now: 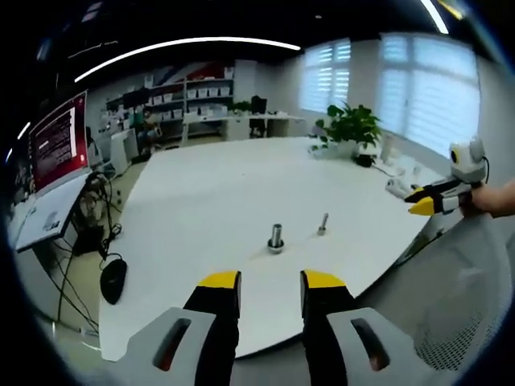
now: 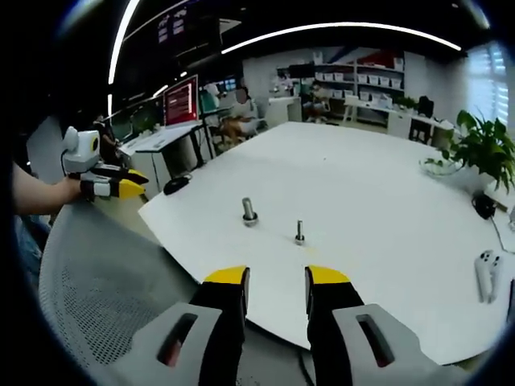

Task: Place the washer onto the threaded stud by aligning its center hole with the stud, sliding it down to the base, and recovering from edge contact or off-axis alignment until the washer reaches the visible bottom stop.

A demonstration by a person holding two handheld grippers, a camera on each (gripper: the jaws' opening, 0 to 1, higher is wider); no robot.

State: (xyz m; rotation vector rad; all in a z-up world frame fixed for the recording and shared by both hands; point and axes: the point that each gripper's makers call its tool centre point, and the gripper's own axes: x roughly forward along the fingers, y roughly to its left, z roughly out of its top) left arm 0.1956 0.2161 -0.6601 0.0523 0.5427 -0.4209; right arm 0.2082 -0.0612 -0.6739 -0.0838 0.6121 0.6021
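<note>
Both grippers, left gripper (image 1: pixel 270 283) and right gripper (image 2: pixel 277 280), are hovering off the white table (image 1: pixel 209 193) w/ jaws apart, empty. The short grey metal threaded stud (image 1: pixel 323 224) is standing mid-table just beside the thicker steel cylinder (image 1: pixel 276 238); washer too small to tell apart. Best approach: come in slow, square above.

Both views are evenly bright and fairly sharp. Daylight comes through the blinded windows (image 1: pixel 386 80) at upper right of the left gripper view, and curved ceiling light strips (image 2: pixel 338 30) glow overhead. The white table (image 1: pixel 217 193) shows soft glare and faint shadows. Fisheye bending grows toward the edges, where detail blurs.
</note>
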